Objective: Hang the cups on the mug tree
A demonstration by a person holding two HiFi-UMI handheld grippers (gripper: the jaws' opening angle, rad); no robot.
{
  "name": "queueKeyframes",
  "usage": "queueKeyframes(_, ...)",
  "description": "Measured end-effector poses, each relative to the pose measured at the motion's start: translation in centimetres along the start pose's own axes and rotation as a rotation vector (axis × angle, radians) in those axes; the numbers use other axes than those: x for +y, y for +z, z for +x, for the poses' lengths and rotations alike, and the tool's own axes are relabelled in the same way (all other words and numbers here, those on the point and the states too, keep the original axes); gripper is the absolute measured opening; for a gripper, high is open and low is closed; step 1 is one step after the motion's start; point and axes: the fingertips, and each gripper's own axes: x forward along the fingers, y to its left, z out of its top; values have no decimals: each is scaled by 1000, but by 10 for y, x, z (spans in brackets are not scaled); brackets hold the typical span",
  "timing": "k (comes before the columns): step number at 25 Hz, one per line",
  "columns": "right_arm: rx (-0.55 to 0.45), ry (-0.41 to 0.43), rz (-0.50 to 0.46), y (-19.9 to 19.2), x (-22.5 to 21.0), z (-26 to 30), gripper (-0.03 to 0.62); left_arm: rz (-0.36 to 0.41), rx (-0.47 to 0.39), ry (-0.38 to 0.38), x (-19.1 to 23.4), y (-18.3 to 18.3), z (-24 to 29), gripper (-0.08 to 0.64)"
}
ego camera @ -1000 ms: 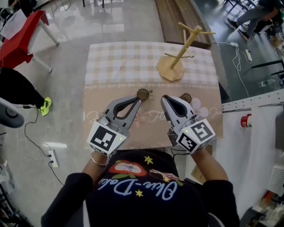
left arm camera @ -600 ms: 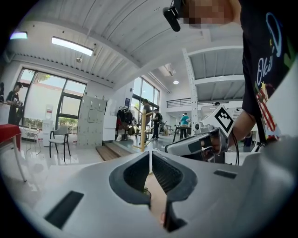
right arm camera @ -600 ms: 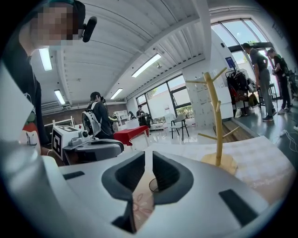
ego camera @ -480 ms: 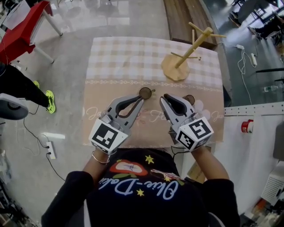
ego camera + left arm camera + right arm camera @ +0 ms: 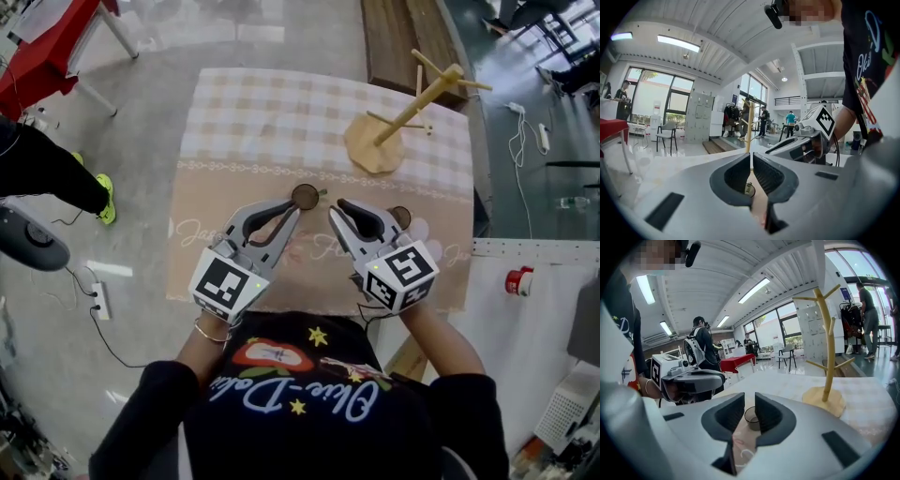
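The left gripper [image 5: 292,212] was held with its jaws pressed together and empty. The jaws of the right gripper [image 5: 336,205] stood apart, having just been opening, and nothing was pinched between them. A dark cup [image 5: 304,196] was seen upright just beyond both sets of tips, framed in the right gripper's gap. A second cup [image 5: 400,216] was set close by the right gripper's right side and was partly hidden by it. The wooden mug tree [image 5: 405,111] was placed well ahead and to the right. Everything was laid out on a checked tablecloth [image 5: 253,122].
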Motion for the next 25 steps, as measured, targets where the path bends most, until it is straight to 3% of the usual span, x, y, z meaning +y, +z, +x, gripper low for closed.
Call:
queueKeyframes(16,205,84,-91,-32,-22,29,92,-41,20,108,17,-22,1,11)
queueKeyframes(25,288,123,-164,-49,-26,41,106,-67,52,122,17,-37,5,11)
